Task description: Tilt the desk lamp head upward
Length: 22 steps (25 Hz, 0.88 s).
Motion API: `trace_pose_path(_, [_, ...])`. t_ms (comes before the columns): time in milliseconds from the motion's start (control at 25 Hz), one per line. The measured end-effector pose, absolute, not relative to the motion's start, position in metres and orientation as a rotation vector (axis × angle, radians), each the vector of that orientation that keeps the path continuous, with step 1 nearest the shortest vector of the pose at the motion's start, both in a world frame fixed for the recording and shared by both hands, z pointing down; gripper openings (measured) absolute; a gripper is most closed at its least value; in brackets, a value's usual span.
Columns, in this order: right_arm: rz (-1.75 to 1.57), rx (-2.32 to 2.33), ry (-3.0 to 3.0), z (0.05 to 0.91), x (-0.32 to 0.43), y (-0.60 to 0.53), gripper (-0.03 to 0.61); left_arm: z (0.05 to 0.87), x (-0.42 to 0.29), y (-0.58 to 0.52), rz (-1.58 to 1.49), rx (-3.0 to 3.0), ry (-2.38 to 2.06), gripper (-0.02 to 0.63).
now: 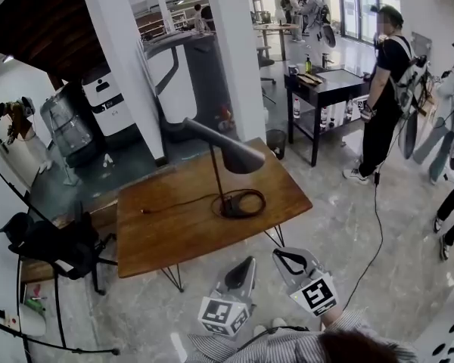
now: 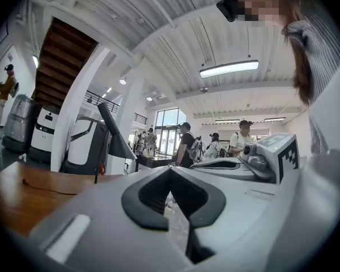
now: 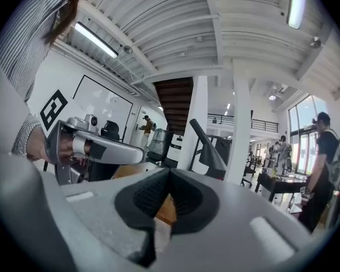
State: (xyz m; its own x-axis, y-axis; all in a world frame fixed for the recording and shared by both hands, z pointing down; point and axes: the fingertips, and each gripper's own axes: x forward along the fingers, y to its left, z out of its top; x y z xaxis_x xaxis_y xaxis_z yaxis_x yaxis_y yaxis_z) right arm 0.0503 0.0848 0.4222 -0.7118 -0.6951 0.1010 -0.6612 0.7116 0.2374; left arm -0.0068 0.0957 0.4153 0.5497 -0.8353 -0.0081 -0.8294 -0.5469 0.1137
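Desk lamp (image 1: 227, 203) sits mid-surface (image 1: 159, 237), cone head (image 1: 228, 150) drooping. Left gripper (image 1: 246, 264) and right gripper (image 1: 288, 258) hang short of it, fingers pressed together, empty. Head looks like rigid, smooth metal, probably slippery, so I'd lift under its wide rim.

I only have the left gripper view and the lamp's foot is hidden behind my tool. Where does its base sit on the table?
Observer: In the head view the base stands right of the table's middle, and a cord runs left from it.
Operator: From here I see the right tool only side-on. Is it open?
Observer: No. The right gripper view shows the right tool with its jaws together and nothing between them.
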Motion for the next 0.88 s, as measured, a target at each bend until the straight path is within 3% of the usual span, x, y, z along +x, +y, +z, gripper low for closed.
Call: trace_pose_path(880, [-0.437, 1.041, -2.812, 0.411, 0.068, 0.043, 0.017, 0.434, -0.012, 0.034, -0.097, 2.575, -1.522, 0.002])
